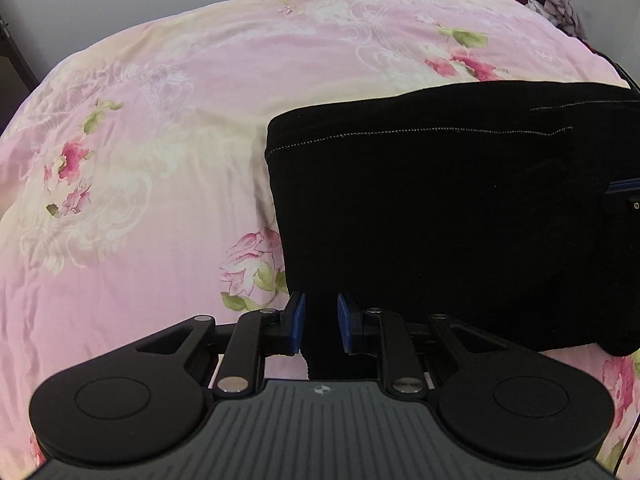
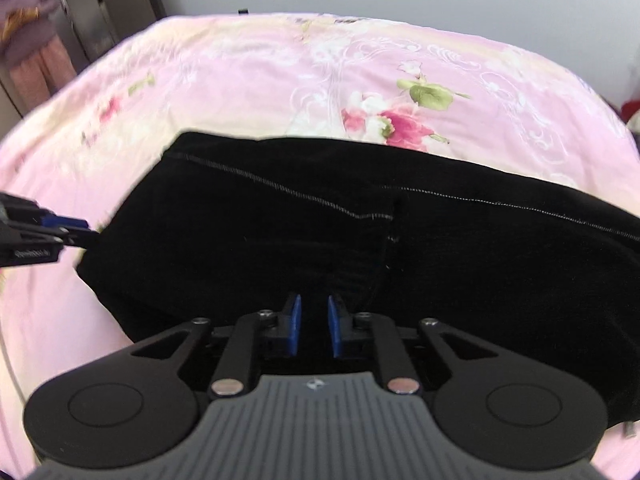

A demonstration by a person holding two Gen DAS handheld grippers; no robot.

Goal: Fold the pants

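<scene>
Left wrist view has us looking across a bed covered by a pink floral bedspread (image 1: 160, 128), with the black pants (image 1: 440, 220) folded into a thick block on its right half. Our left gripper (image 1: 319, 322) sits at the near left corner of that block. Its blue-padded fingers (image 1: 298, 322) stand slightly apart, and a narrow flap of the black cloth runs down between them; we cannot tell whether the pads actually pinch it. Lines of pale stitching cross the top of the pants toward the far right. At the right edge of this view we catch a bit of the other tool, blue and black, against the side of the fabric. In the far right corner, a heap of purplish clothes (image 1: 556, 4) lies beyond the bed.

From the right wrist view, the pants (image 2: 360, 240) fill the middle of the frame, spread wide from left to right over the bedspread (image 2: 280, 72). Our right gripper (image 2: 314, 326) is over the near edge of the garment, its fingers a little apart with dark cloth showing in the gap; again we cannot tell if they grip it. The left gripper (image 2: 82, 236) comes in from the left edge and touches the pants' left end. This view is slightly blurred. Far left, garments (image 2: 28, 36) hang by a dark cabinet.
</scene>
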